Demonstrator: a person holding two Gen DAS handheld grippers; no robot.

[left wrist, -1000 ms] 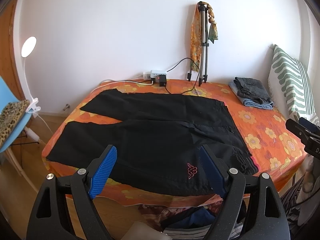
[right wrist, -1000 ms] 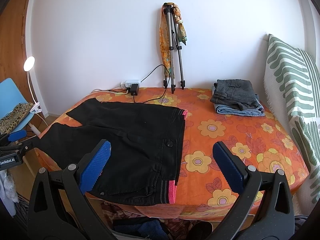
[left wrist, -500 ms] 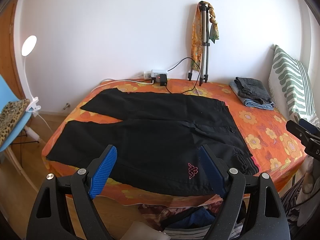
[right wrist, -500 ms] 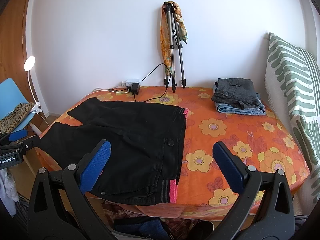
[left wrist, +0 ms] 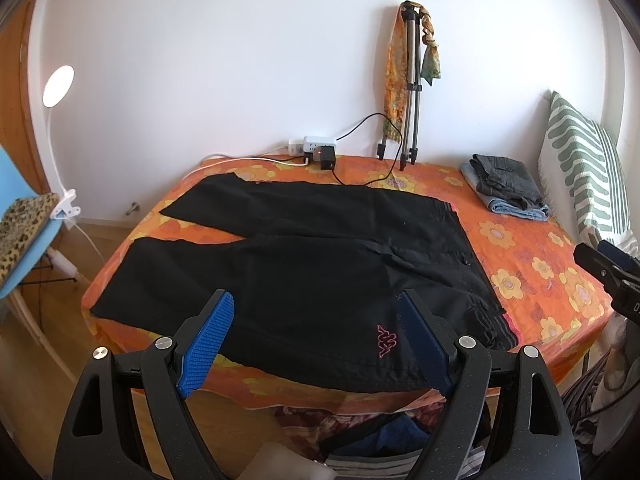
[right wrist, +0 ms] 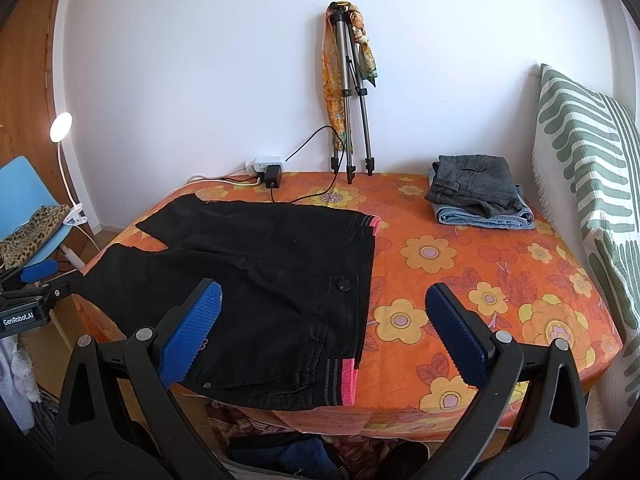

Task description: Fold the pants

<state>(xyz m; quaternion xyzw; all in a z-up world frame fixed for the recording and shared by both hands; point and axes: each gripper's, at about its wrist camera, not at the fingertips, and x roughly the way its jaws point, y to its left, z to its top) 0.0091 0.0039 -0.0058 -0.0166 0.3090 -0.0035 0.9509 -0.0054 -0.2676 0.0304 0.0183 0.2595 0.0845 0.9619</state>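
Observation:
Black pants (left wrist: 304, 264) with a pink logo lie spread flat on the orange flowered table (left wrist: 540, 276), legs to the left, pink-trimmed waistband to the right. They also show in the right wrist view (right wrist: 272, 280). My left gripper (left wrist: 316, 320) is open and empty, held above the table's near edge over the near leg. My right gripper (right wrist: 320, 308) is open and empty, held above the near edge by the waistband (right wrist: 346, 380). The right gripper also shows at the left wrist view's right edge (left wrist: 608, 268).
A stack of folded trousers (right wrist: 478, 196) lies at the table's back right. A tripod (right wrist: 352, 96), power strip (right wrist: 266, 166) and cables stand at the back. A striped pillow (right wrist: 588, 184) is at right. A blue chair (right wrist: 28, 216) and lamp are at left. Clothes (right wrist: 280, 452) lie below.
Both grippers have drifted slightly; the views shift a little. The pants lie as before and both grippers stay open.

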